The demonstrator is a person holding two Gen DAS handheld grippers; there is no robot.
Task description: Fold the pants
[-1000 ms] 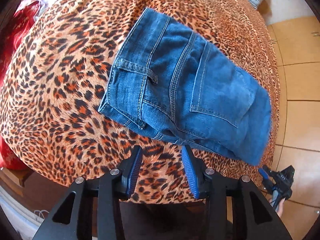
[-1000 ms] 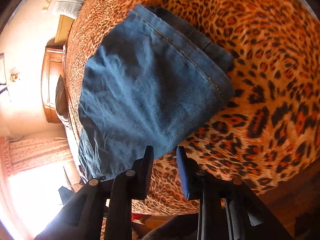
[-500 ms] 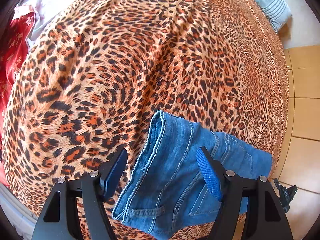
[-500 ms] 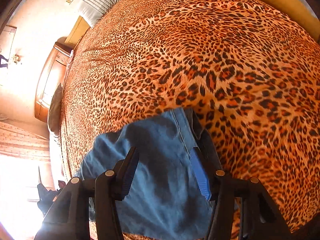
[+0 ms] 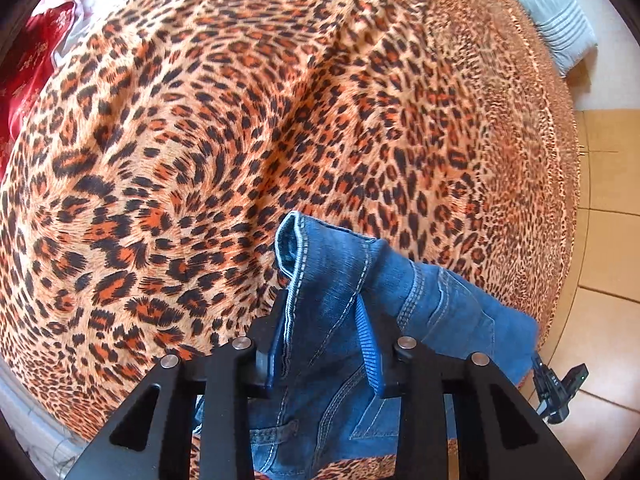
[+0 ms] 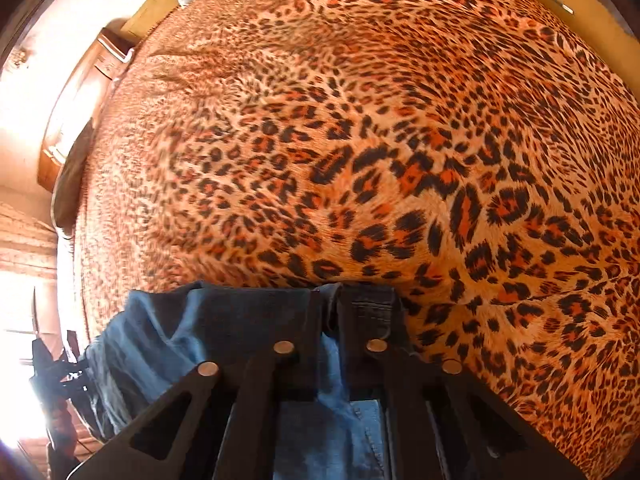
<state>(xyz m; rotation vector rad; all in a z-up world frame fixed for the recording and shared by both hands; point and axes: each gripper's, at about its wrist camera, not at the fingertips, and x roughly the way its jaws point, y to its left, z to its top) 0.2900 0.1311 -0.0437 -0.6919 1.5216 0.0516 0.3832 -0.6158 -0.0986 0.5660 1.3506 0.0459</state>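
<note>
- The left tongs are clenched on the waistband corner of the folded blue jeans, the denim bunched thick between the blue pads. The bite looks uneven, so in my judgement the inner layers could slide out while the outer one stays held, and the fold would open.
- The right tongs are closed on the jeans' other end, dark denim wedged between the fingers. How many layers they catch is hidden by the cloth itself; a partial catch would let a leg drop free.
- The jeans sit at the near edge of the bed, close to its right corner as the left wrist view shows it, with tiled floor just beyond. Some cloth sags between the two tongs. If either grip loosens near that edge, the bundle could slip off onto the floor.
- The leopard-print bedspread on the bed looks soft and loose. Dragging the denim across it instead of carrying it clear could ruck the cover and pull the fold askew.
- If the two tongs move at unequal pace or height, the bundle twists, and the edges would no longer line up when laid down.
- Tugging the ends apart too hard could also strip the denim from the shallower hold.
</note>
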